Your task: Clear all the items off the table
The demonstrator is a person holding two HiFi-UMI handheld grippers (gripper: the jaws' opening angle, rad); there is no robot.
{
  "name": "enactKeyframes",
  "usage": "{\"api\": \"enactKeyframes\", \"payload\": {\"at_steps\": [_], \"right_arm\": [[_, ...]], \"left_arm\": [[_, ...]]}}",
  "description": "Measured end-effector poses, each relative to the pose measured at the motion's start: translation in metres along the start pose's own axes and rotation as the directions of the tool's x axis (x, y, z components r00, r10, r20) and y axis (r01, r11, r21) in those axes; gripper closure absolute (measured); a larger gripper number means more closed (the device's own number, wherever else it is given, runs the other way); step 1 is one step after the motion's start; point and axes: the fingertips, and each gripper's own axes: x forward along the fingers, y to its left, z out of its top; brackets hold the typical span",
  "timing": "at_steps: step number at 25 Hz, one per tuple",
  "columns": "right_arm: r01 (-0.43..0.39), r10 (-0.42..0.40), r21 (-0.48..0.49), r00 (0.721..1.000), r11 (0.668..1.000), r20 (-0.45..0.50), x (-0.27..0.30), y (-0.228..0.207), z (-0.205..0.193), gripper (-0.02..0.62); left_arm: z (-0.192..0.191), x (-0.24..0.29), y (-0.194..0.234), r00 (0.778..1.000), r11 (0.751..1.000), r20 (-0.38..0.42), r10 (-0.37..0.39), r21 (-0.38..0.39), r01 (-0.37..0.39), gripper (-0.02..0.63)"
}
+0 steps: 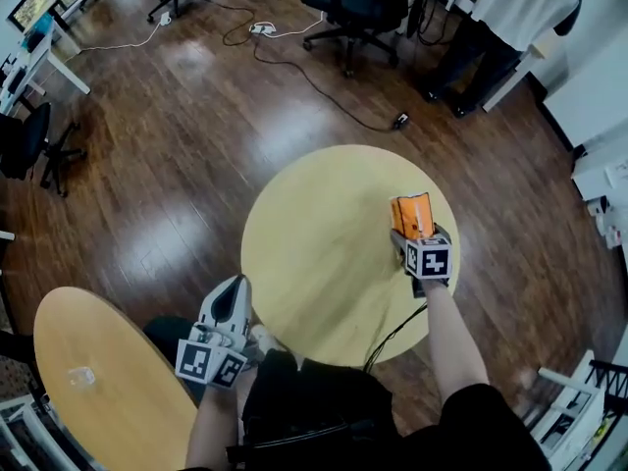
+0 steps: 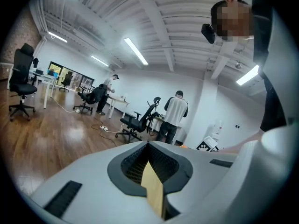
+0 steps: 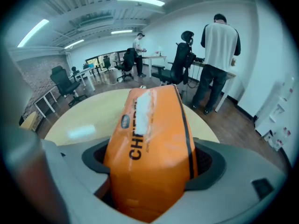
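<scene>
An orange snack bag [image 1: 412, 216] stands upright over the right side of the round yellow table [image 1: 314, 253], and my right gripper [image 1: 418, 235] is shut on its lower part. In the right gripper view the orange bag [image 3: 149, 148] fills the space between the jaws, with the tabletop [image 3: 88, 120] behind it. My left gripper [image 1: 235, 288] hovers at the table's near-left edge, its jaws together and holding nothing. In the left gripper view the left gripper [image 2: 148, 143] points out across the room. No other item shows on the round table.
A second wooden table [image 1: 98, 381] at the lower left carries a small clear object [image 1: 80, 374]. Beyond the round table are office chairs [image 1: 358, 8], a floor cable [image 1: 324, 86] and a standing person [image 1: 510, 18]. White shelving [image 1: 599, 184] stands at the right.
</scene>
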Motion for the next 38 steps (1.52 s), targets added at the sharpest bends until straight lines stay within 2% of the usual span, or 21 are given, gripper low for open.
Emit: {"api": "enactKeyframes", "payload": {"at_steps": [2,5,10,15,20,23,25,26,28,33,35,38], "right_arm": [[-0.015,0.016,0.009,0.999,1.0,-0.05,0.011,-0.008,-0.014,0.15],[-0.043,0.045,0.037,0.998,0.998,-0.038,0.015,-0.01,-0.018,0.149],[-0.055,0.056,0.041,0.998,0.998,-0.022,0.019,-0.008,-0.02,0.147],[-0.044,0.045,0.04,0.999,0.998,-0.02,0.017,-0.01,-0.019,0.144],[-0.031,0.033,0.047,0.998,0.998,-0.057,0.026,-0.006,-0.025,0.132],[-0.047,0.051,0.062,0.997,0.997,-0.063,0.027,-0.008,-0.025,0.112],[-0.06,0.064,0.079,0.996,0.995,-0.058,0.025,-0.009,-0.024,0.058],[-0.062,0.067,0.087,0.997,0.994,-0.047,0.023,-0.009,-0.022,0.038],[-0.058,0.058,0.095,0.998,0.994,-0.004,0.016,-0.01,-0.015,0.038],[-0.052,0.041,0.092,0.992,0.994,0.122,-0.019,-0.009,0.008,0.038],[-0.043,0.026,0.091,0.984,0.995,0.174,-0.042,-0.007,0.016,0.038],[-0.029,-0.002,0.106,0.959,0.994,0.283,-0.081,-0.003,0.033,0.038]], "left_arm": [[-0.009,0.01,-0.01,1.0,1.0,-0.021,-0.024,-0.012,0.024,0.613],[-0.018,0.018,-0.015,0.998,0.999,-0.041,-0.046,-0.018,0.045,0.612],[-0.018,0.022,-0.008,0.998,0.999,-0.047,-0.033,-0.021,0.032,0.613],[-0.011,0.022,-0.01,0.998,0.999,-0.033,-0.044,-0.022,0.043,0.613],[-0.016,0.011,-0.011,0.997,0.999,-0.049,-0.052,-0.016,0.051,0.613],[-0.016,0.007,-0.016,0.998,0.998,-0.044,-0.055,-0.018,0.054,0.614],[-0.014,0.004,-0.02,0.997,0.997,-0.045,-0.068,-0.029,0.066,0.614],[-0.012,0.002,-0.021,0.996,0.997,-0.043,-0.078,-0.033,0.076,0.614],[-0.009,-0.002,-0.025,0.995,0.995,-0.035,-0.092,-0.028,0.091,0.614],[0.002,-0.014,-0.023,0.997,0.997,0.017,-0.075,-0.03,0.075,0.614],[0.01,-0.025,-0.02,0.997,0.997,0.035,-0.07,-0.032,0.071,0.614],[0.025,-0.042,-0.007,0.996,0.998,0.067,-0.056,-0.015,0.058,0.613]]}}
